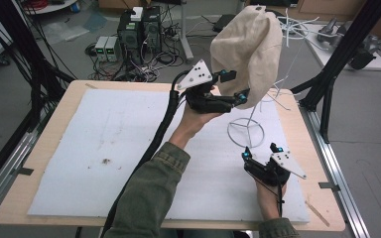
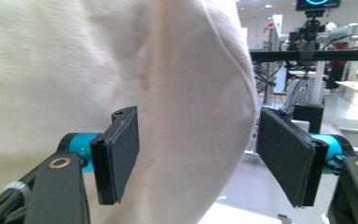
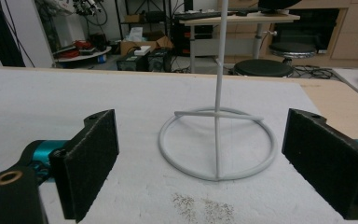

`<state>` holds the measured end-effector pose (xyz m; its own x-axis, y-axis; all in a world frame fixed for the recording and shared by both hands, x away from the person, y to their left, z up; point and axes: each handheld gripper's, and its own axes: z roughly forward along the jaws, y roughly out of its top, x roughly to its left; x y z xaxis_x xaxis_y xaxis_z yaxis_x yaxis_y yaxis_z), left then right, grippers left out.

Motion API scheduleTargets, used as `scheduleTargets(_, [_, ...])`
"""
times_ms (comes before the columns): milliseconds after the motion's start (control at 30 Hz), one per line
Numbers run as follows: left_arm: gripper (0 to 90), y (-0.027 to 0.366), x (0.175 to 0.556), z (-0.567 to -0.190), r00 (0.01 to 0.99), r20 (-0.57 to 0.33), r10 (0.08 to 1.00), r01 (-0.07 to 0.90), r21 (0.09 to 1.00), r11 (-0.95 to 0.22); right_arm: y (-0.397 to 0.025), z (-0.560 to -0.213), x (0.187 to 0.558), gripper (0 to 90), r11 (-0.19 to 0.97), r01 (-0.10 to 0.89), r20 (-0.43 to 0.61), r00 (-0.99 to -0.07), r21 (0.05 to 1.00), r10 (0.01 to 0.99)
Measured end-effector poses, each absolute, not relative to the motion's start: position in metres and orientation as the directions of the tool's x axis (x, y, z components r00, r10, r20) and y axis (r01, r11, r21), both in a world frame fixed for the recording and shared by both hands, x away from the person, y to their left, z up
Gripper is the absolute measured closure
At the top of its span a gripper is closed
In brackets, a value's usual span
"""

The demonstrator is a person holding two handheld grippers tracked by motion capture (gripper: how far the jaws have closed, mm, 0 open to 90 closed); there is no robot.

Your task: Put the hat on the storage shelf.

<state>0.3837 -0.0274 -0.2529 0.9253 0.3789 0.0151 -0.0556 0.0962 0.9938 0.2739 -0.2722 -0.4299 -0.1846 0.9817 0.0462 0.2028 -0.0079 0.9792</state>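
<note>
One beige cloth hat (image 1: 247, 49) is seen, and one white wire stand (image 1: 246, 133) with a single ring base and a single upright rod. Two grippers are counted, the left gripper (image 1: 234, 85) and the right gripper (image 1: 261, 151), each with two black jaws. One wooden table (image 1: 54, 129) is covered by one white foam sheet (image 1: 104, 148). Two sleeves are seen at the bottom edge.

We see a cream hat (image 1: 248, 47) at the upper right of the high view, on a white wire stand (image 1: 246, 131); the grippers' black jaws carry teal joints; the mat (image 1: 104, 148) is plain white with a small dark speck at lower left; our sleeve (image 1: 149, 198) is olive green.
</note>
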Motion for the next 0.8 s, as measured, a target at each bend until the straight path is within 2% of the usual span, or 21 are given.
scheduleTargets(800, [26.9, 0.051, 0.359, -0.271, 0.842, 0.016, 0.54, -0.046, 0.998, 0.042, -0.272, -0.43, 0.273, 9.9, -0.016, 0.206, 0.054, -0.184, 0.978, 0.981])
